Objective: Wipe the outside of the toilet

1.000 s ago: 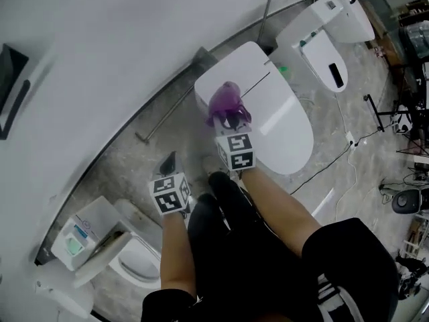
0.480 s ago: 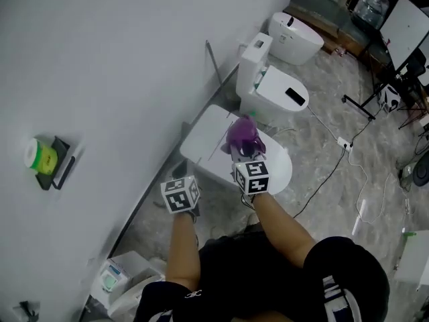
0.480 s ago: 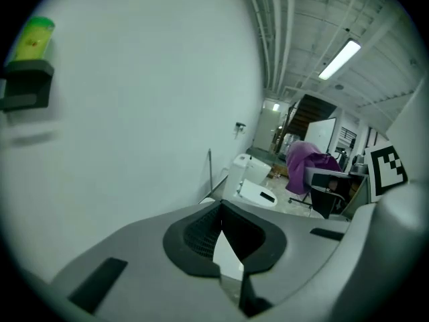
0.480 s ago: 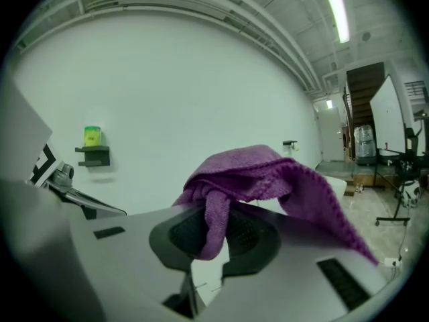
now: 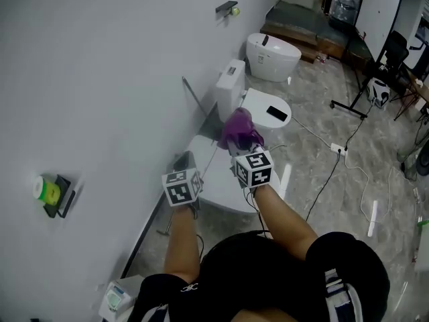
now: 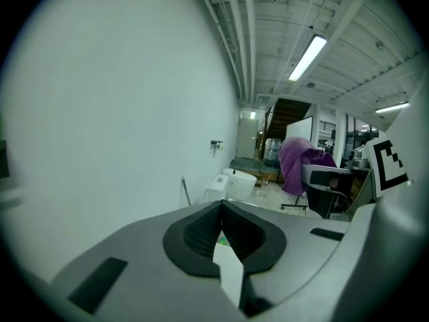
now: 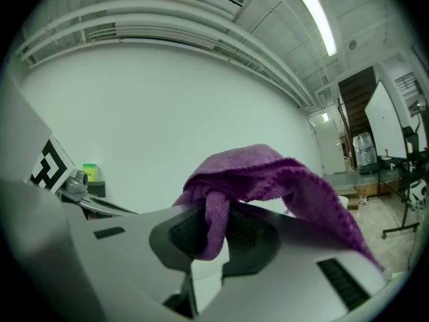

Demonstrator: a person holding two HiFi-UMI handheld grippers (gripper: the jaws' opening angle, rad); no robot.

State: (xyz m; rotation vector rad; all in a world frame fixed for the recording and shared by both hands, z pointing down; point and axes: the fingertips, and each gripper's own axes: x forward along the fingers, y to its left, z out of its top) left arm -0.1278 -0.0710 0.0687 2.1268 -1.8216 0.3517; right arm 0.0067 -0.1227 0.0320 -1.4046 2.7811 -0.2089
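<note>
Toilet point(image 5: 224, 188) — nearest of three along the wall point(image 5: 100, 79) — lies under both grippers: the right gripper point(image 5: 242, 145) pinches one purple cloth point(image 5: 238, 127) (held over it), the left gripper point(image 5: 185, 161) has jaws together, empty.

Three toilets point(image 5: 221, 188) under and ahead of two claws, left gripper point(image 5: 185, 161) and right gripper point(image 5: 245, 147), one purple cloth point(image 5: 238, 127) between the right's jaws.

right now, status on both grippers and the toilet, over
Left gripper shut, empty. Right gripper shut on purple cloth, held over the toilet; contact unclear. Nothing on the lid; cable on floor beside it.
</note>
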